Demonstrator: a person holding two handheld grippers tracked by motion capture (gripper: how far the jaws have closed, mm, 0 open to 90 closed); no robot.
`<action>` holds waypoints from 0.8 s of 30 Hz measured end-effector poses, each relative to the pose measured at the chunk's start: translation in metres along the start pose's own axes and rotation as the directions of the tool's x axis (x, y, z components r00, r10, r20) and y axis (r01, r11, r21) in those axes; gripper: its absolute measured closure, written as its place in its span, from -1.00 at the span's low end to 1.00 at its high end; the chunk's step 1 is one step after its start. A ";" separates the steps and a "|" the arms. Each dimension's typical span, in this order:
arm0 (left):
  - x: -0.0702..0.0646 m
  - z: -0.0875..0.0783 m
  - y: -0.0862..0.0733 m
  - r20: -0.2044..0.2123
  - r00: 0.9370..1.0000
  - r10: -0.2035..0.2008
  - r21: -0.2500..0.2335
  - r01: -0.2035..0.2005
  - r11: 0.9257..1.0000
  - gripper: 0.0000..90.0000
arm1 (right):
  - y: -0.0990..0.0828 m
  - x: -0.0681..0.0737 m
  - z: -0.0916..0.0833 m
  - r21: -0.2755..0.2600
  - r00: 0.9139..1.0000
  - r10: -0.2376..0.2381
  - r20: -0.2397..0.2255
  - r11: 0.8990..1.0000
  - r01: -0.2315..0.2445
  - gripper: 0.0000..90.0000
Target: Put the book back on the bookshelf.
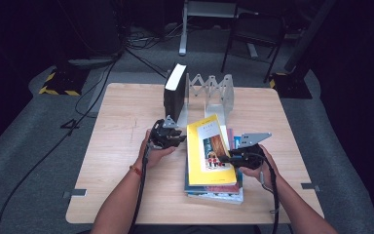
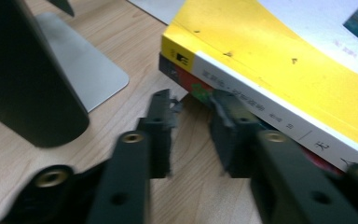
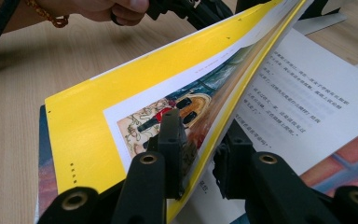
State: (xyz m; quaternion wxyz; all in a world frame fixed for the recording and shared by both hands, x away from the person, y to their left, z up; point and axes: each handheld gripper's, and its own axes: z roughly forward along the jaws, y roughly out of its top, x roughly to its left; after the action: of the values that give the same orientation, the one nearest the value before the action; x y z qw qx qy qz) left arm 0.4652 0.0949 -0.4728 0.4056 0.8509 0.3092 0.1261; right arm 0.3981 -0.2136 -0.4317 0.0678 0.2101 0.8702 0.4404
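The yellow book [image 1: 209,148] lies on top of a stack of books [image 1: 214,191] in the middle of the bench [image 1: 121,146], in front of a metal book rack [image 1: 213,90] where one black book [image 1: 174,92] already stands. The right gripper [image 3: 200,154] is clamped on the right edge of the yellow book, lifting that side off the stack. The left gripper [image 2: 191,126] sits at the book's spine with a narrow gap between its jaws; nothing is between them. I think the step is picking up the top book. Next, the left gripper probably must support the spine, so the book can be raised upright and carried to the rack.
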 end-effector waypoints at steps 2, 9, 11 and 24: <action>-0.002 0.001 0.001 -0.003 1.000 0.027 0.004 -0.027 1.000 0.81 | 0.000 0.000 0.000 -0.001 1.000 -0.001 -0.001 1.000 0.001 0.65; 0.000 -0.003 0.004 -0.058 0.998 0.039 -0.026 -0.040 0.999 0.92 | 0.001 0.000 0.000 -0.020 1.000 -0.009 -0.001 1.000 0.009 0.65; 0.000 -0.001 0.003 -0.081 0.996 0.038 -0.008 -0.038 0.999 0.82 | 0.001 0.002 0.000 -0.022 1.000 -0.017 0.005 1.000 0.017 0.65; 0.003 0.017 -0.009 -0.034 0.999 -0.025 -0.007 0.024 1.000 0.68 | 0.002 0.002 0.000 -0.037 0.999 -0.040 -0.010 0.999 0.040 0.67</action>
State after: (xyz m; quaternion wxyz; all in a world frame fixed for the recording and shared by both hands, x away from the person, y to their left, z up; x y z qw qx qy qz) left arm 0.4718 0.0906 -0.4907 0.4044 0.8435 0.3261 0.1365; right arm 0.3965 -0.2116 -0.4298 0.0757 0.1891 0.8664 0.4559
